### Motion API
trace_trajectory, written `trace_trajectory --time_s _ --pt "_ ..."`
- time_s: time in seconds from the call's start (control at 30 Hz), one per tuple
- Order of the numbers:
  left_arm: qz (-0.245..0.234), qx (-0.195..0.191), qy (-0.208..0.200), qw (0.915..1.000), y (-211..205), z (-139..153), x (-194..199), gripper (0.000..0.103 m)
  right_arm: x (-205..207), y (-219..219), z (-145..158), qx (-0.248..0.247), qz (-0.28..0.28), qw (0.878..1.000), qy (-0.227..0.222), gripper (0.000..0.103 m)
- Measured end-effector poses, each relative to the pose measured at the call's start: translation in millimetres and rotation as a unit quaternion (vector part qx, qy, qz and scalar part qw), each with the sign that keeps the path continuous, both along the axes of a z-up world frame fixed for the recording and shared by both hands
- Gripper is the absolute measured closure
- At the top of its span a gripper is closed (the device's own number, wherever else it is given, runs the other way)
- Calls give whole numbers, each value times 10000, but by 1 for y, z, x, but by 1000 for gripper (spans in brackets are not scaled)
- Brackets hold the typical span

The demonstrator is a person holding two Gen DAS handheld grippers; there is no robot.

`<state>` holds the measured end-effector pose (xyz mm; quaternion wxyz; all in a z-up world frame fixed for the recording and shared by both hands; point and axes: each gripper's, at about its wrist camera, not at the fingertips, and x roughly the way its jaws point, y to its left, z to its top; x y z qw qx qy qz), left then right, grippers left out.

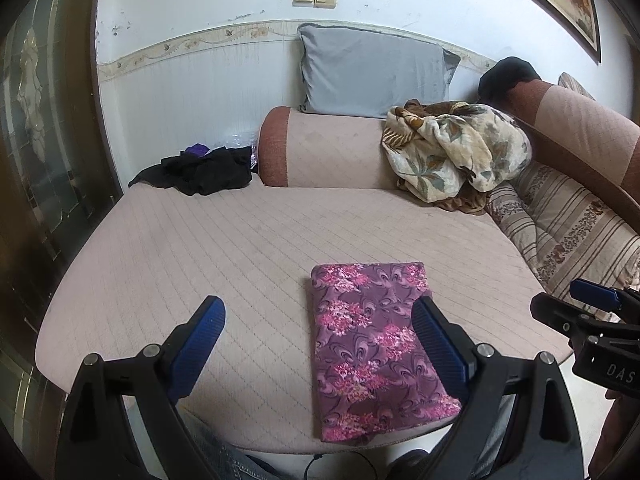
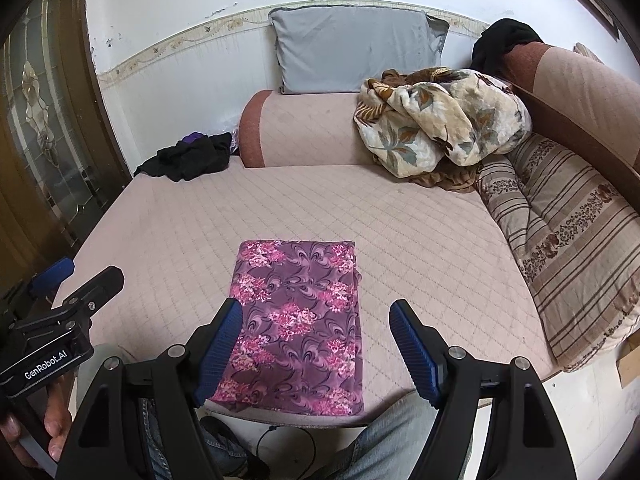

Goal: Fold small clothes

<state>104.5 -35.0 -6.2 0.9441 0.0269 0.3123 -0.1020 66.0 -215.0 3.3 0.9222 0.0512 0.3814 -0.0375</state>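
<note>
Right wrist view: folded floral cloth (image 2: 298,328) is seen lengthwise ahead, nearer the right gripper (image 2: 316,312); both right and left gripper (image 1: 318,308) are held open, empty

Left gripper (image 2: 60,280) reads "GenRobot.AI"; right gripper (image 1: 592,300) apparently "DAS".

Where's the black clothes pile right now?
Both views: black pile sits at the mattress far-left corner, left of the bolster, well beyond the folded floral cloth.
</note>
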Motion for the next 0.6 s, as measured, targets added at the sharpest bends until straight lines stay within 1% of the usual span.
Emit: trace_trajectory --time_s 0.1,0.27,0.4,0.53,0.6 --pt "23 -19 13 10000 -1 -2 6 9 8 0 -3 -26 17 10000 39 23" --pt "98 -108 -91 9999 0 -4 10 9 17 0 -8 -46 43 9999 95 23" --pt "212 -64 -119 9997 0 -7 13 9 23 0 -10 -31 59 9999 126 23" --pt "272 -179 -78 9994 3 -9 20 9 29 1 -13 -52 80 9999 128 23" --pt "271 -152 -76 9995 3 -10 23 9 32 2 -15 -71 82 9998 145 23"
